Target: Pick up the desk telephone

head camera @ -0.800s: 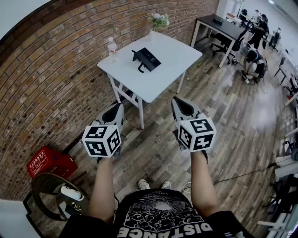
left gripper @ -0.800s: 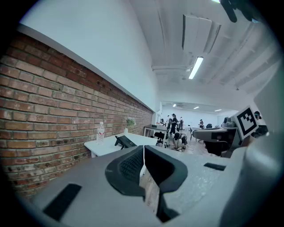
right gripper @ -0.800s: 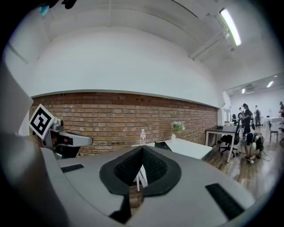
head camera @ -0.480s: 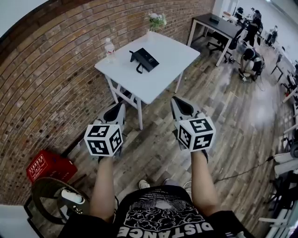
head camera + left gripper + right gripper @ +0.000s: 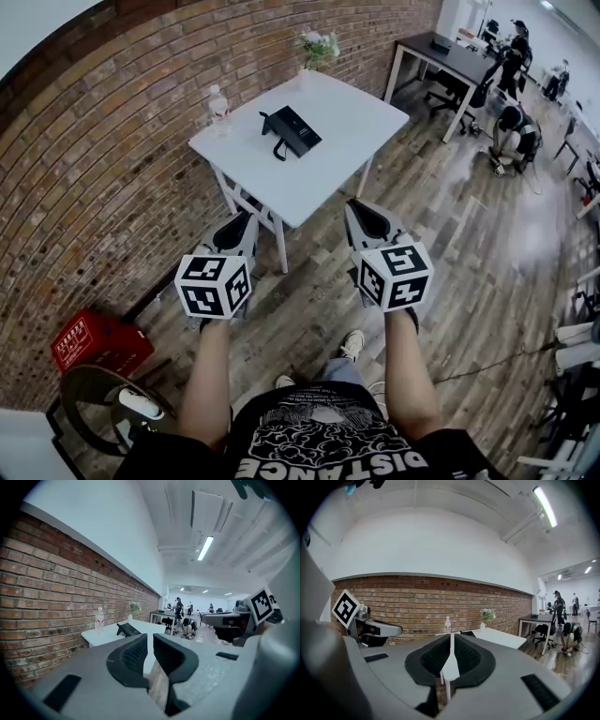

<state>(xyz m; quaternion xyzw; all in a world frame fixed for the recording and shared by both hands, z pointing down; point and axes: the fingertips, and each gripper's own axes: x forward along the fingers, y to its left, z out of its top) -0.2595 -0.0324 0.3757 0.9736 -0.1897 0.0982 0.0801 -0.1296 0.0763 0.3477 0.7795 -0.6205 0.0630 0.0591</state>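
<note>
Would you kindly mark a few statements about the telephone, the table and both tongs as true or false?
1. The desk telephone lies on the white table. True.
2. The left tongs grip the telephone. False: they are shut on nothing, short of the table.
3. A water bottle stands on the table. True.
4. The right tongs are wide open. False: they are shut and empty.
5. The red crate sits on the table. False: it is on the floor by the brick wall.
</note>
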